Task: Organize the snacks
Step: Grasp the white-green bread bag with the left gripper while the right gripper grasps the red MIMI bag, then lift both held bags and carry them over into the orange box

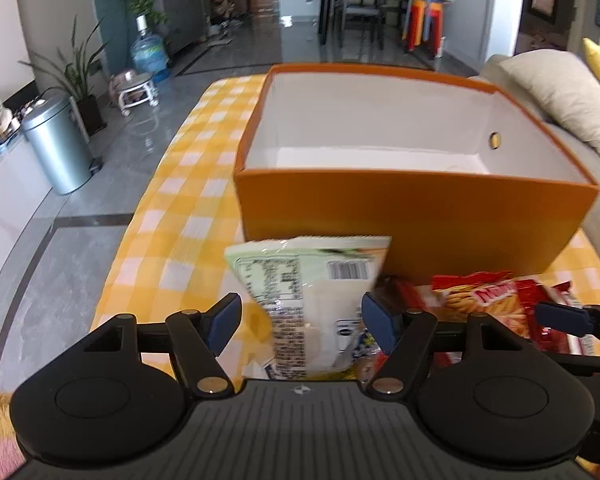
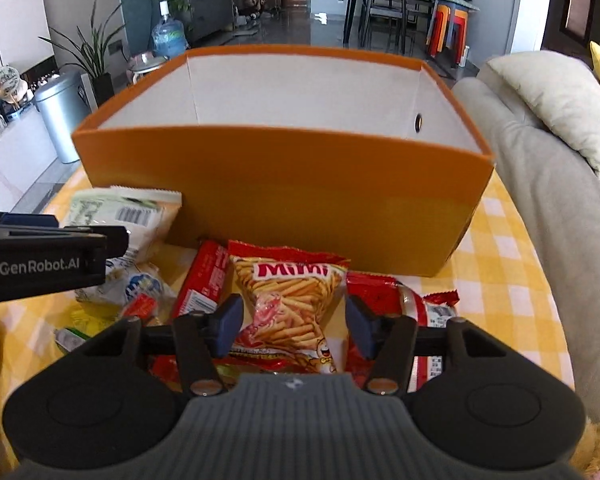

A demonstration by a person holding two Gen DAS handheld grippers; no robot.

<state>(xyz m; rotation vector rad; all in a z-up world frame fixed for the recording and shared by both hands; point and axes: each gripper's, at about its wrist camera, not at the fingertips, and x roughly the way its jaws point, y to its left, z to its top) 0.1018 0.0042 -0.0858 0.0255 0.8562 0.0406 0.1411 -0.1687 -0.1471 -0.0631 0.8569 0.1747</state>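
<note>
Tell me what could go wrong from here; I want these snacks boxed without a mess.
1. The left gripper is open around the pale green snack packet, which overlaps other wrappers; closing could pinch two packets.
2. The tall orange cardboard box stands right behind the pile; a low lift could knock its near wall.
3. The right gripper brackets the red Mimi fries bag; squeezing may crush its contents.

Orange box showing white inside; worktop cloth showing yellow-white checks; snack packet showing red, pale-green packet.
</note>
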